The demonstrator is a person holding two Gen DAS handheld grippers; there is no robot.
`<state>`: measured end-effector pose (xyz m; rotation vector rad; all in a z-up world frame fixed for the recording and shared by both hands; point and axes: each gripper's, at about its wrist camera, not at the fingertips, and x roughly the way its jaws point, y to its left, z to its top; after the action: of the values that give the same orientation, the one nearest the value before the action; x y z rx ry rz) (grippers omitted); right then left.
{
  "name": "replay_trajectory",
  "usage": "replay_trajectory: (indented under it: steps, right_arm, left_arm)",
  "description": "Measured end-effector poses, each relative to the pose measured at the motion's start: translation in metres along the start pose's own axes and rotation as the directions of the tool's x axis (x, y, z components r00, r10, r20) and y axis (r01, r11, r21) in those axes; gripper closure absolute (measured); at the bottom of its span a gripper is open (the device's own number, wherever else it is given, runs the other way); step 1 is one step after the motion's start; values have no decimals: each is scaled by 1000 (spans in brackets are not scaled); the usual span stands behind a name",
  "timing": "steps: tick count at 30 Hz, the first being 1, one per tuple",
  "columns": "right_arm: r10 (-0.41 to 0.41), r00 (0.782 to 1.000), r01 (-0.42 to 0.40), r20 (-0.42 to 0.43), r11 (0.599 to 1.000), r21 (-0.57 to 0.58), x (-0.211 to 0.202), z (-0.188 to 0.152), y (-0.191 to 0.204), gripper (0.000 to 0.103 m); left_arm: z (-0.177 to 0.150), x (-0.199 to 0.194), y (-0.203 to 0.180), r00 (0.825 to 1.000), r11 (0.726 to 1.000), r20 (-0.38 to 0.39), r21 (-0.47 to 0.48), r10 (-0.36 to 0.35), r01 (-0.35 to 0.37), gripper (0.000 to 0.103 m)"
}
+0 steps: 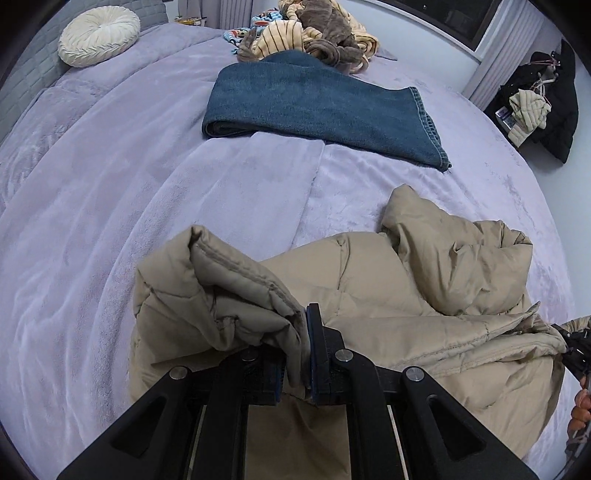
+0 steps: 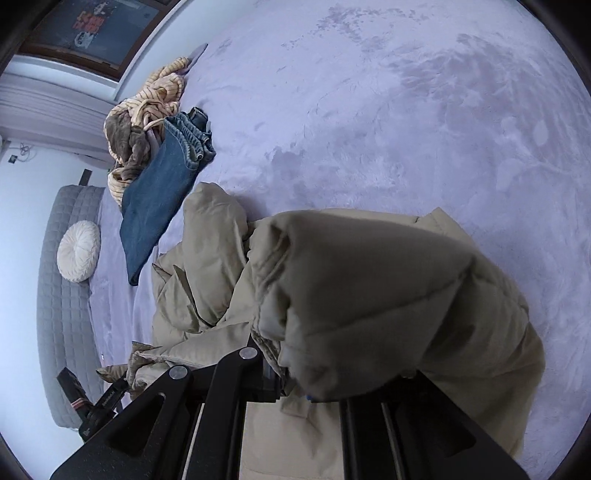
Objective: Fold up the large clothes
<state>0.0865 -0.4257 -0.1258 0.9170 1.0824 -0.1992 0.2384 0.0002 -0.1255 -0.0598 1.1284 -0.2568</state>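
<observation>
Both the left claw (image 1: 308, 354) and right claw (image 2: 291, 384) are clenched on the beige puffer jacket (image 1: 388, 295). Carry both pinched edges across level, then lay the fold flat on the bed (image 1: 147, 184).

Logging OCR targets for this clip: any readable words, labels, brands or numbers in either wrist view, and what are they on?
No text reads legibly.
Framed poster on the wall: red lettering, too blurred to read.
Left gripper body, seen in the right wrist view: small white print, too small to read.
Beige puffer jacket, folded jeans: no visible labels.

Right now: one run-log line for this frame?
step: folding beige puffer jacket | left gripper: shut on jacket | right gripper: shut on jacket | jeans: already folded
</observation>
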Motion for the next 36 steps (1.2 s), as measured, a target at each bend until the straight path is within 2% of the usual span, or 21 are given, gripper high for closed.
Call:
replay_trajectory:
  steps: [2,3,4,5,6,7,8,10,12,14,15,16,17,19,21,23,25,27,33,36]
  right_arm:
    - [12,1000,-12,16,1000,-14,-7,-1,2,75]
    - [13,1000,-12,29,1000,-25,-11,0,4,52]
    - [12,999,-11,42,999,-36,-16,1,6,35]
    - [12,998,-9,57,999,-49,-21,1,8,33]
    - [8,998,-5,64,998,-59,-24,2,10,32]
    - [4,998,0,68,998,-67,-27,3,11,32]
    - [1,997,4,71,997,-74,-29,4,12,31]
    - [-7,996,15,85,996,-89,-32,4,11,20]
    - [-24,993,38,116,992,-117,-34,3,12,14]
    - [-51,988,74,144,985,-155,-34,3,14,13]
    - [-58,988,83,145,982,-172,-33,3,15,13]
    - [-64,988,89,139,979,-186,-31,3,15,13]
    - [-74,988,101,139,975,-199,-29,5,16,13]
    - [-89,986,118,140,969,-218,-27,7,17,13]
    - [-102,987,127,124,967,-220,-21,11,14,13]
    - [-123,987,144,106,966,-217,-12,14,10,17]
    - [-173,980,191,96,956,-223,2,18,5,43]
    - [-203,975,217,87,954,-208,16,24,-6,50]
    - [-199,975,215,100,960,-181,45,39,-26,51]
    - [-200,974,217,111,961,-172,49,42,-28,49]
  left_arm:
    - [0,-2,-1,1000,1000,1,18,0,0,83]
    - [-1,-5,-1,1000,1000,7,28,0,0,79]
    - [-2,-10,-2,1000,999,18,36,0,-1,64]
    - [-2,-14,-3,999,999,33,43,0,-2,29]
    - [-3,-21,-3,998,999,63,43,21,-24,10]
    - [-4,-28,-3,993,997,109,43,53,-58,0]
    - [-4,-33,-4,987,996,146,53,70,-79,0]
    - [-1,-33,-4,987,993,143,76,74,-85,0]
    - [0,-31,-3,988,993,139,86,70,-83,0]
    - [0,-27,-1,987,992,140,87,81,-94,2]
    - [1,-25,0,989,993,134,87,70,-82,7]
    - [1,-21,2,991,994,119,85,60,-70,25]
    - [2,-15,2,993,995,99,80,58,-66,35]
    - [2,-4,3,996,996,79,75,49,-55,37]
    - [1,7,0,995,993,77,90,70,-77,37]
    - [3,22,-2,992,989,73,99,103,-110,37]
    - [6,38,-1,990,988,66,92,120,-126,37]
    - [9,53,0,990,988,66,80,127,-132,37]
    - [17,81,-10,987,982,82,113,141,-149,35]
    - [19,82,-11,986,982,77,108,145,-153,34]
